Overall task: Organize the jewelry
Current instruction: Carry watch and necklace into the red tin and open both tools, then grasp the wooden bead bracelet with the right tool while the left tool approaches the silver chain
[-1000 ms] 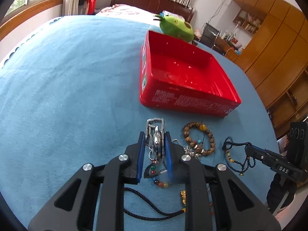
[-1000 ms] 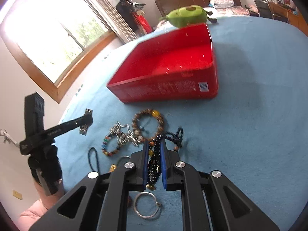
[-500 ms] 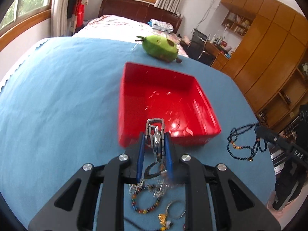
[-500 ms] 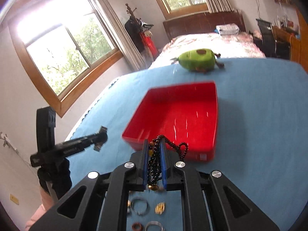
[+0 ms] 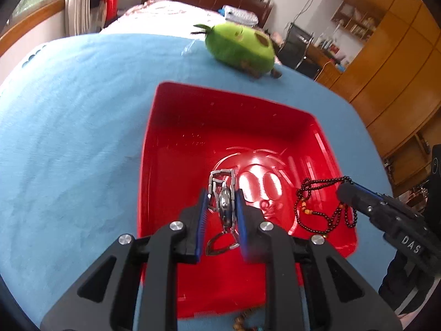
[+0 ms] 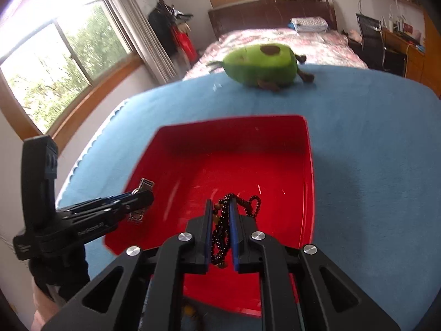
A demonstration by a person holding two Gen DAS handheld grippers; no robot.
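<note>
My left gripper (image 5: pixel 222 193) is shut on a silver metal watch (image 5: pixel 224 195) and holds it over the open red box (image 5: pixel 176 127). My right gripper (image 6: pixel 222 207) is shut on a dark beaded necklace (image 6: pixel 237 204) and holds it over the same red box (image 6: pixel 310 165). In the left wrist view the right gripper (image 5: pixel 344 190) comes in from the right with the necklace (image 5: pixel 317 207) dangling above the box. In the right wrist view the left gripper (image 6: pixel 146 195) comes in from the left with the watch (image 6: pixel 140 201).
The box sits on a blue cloth (image 5: pixel 69 115). A green avocado plush (image 5: pixel 239 45) lies beyond the box, also in the right wrist view (image 6: pixel 261 64). A few beads (image 5: pixel 242 322) of other jewelry show at the box's near edge. Wooden cabinets (image 5: pixel 399 55) stand to the right.
Both grippers have lifted their pieces off the cloth and moved forward, from the jewelry pile to above the inside of the red box.
</note>
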